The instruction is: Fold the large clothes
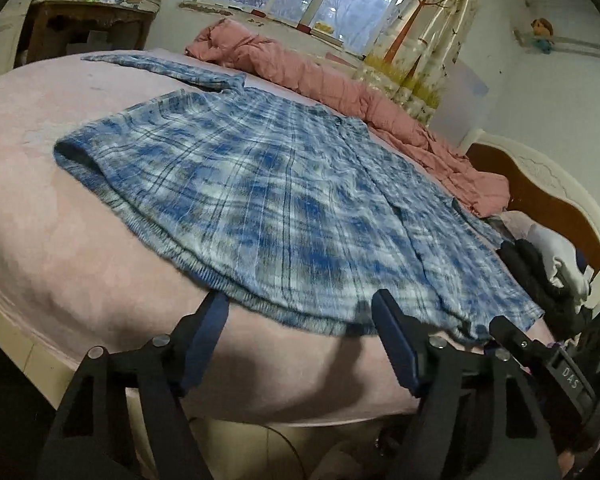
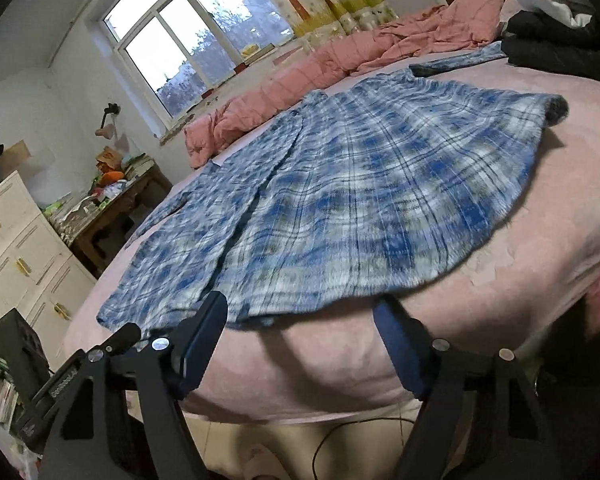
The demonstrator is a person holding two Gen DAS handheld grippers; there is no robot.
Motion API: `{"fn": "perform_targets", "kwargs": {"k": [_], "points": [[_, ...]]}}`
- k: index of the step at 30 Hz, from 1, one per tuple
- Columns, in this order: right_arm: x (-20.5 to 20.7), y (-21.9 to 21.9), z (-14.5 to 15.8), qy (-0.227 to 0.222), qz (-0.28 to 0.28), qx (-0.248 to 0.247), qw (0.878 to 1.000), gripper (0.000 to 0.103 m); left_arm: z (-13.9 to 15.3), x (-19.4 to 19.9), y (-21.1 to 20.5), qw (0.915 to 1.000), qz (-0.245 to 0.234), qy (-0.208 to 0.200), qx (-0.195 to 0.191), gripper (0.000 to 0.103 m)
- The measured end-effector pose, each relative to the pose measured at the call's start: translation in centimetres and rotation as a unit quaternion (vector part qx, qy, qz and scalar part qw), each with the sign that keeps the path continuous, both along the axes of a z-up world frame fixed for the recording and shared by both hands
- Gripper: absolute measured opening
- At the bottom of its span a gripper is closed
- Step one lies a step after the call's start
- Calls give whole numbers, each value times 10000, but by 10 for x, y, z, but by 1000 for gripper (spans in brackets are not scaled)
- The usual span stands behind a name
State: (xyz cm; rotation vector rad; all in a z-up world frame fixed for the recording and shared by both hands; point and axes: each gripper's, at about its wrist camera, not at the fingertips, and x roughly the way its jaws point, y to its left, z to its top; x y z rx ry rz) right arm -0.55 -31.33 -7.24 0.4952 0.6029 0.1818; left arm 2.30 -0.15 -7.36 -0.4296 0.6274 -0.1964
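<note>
**Left wrist view: both grippers come low to the shirt hem**

Left wrist view shows my left gripper (image 1: 300,312) open at the near hem of the blue plaid shirt (image 1: 284,192); nothing is pressed between its fingers. My right gripper (image 2: 300,312) is open too, at the same hem further along. The shirt lies flat on the pink bed (image 1: 60,208), front up, sleeves spread. I think the flat position is to make an even first fold from the hem.
</note>
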Motion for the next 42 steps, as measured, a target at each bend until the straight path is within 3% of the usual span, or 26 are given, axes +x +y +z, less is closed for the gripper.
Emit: {"fn": "perform_targets", "kwargs": {"k": [4,5,6,7,9,10,13,18,22,28,30,33,36,37,38,39,40,41,42], "points": [[16,-5,13,105,-68,-163,9998,70,8,18,5,10000,4,31,45,71],[21,-6,17,194,-78,-264,9994,66,11,22,6,9999,48,49,120,52],[25,-6,21,235,-113,-394,9989,52,15,26,8,9996,159,77,230,33],[32,-6,29,222,-183,-676,9973,30,20,31,11,9993,240,111,275,1],[41,-6,43,97,-216,-1054,9941,13,32,43,22,10000,21,58,-43,2],[46,-8,53,-105,-173,-1181,9928,13,40,49,25,9999,-1,19,-117,2],[65,-8,86,-417,-242,-1499,9875,11,73,77,26,9991,-41,-191,365,2],[136,12,119,-355,-160,-2089,9772,11,88,149,13,9922,-136,256,1209,2],[194,23,106,-8,-105,-2329,9724,11,75,191,5,9864,-221,434,1570,2],[241,10,54,711,172,-1976,9775,11,28,235,-1,9830,-449,918,1526,2],[245,9,49,697,217,-1979,9775,11,27,235,2,9849,-538,859,1400,2],[245,4,44,711,267,-1884,9791,11,26,235,9,9887,-638,830,1074,8],[244,1,44,805,280,-1799,9800,16,27,236,7,9881,-805,806,1038,20],[242,1,45,802,250,-1787,9803,20,29,235,5,9875,-836,730,1121,31],[242,2,46,794,243,-1806,9801,23,33,230,2,9865,-794,621,1289,54],[240,4,47,780,262,-1848,9793,34,39,225,-1,9854,-671,474,1493,68],[238,8,49,742,314,-1929,9779,51,47,217,-3,9842,-537,203,1677,92],[235,12,51,649,372,-2020,9765,59,55,209,-6,9830,-492,-90,1764,103],[230,18,55,473,400,-2166,9743,70,63,201,-8,9815,-497,-368,1814,103]]}}
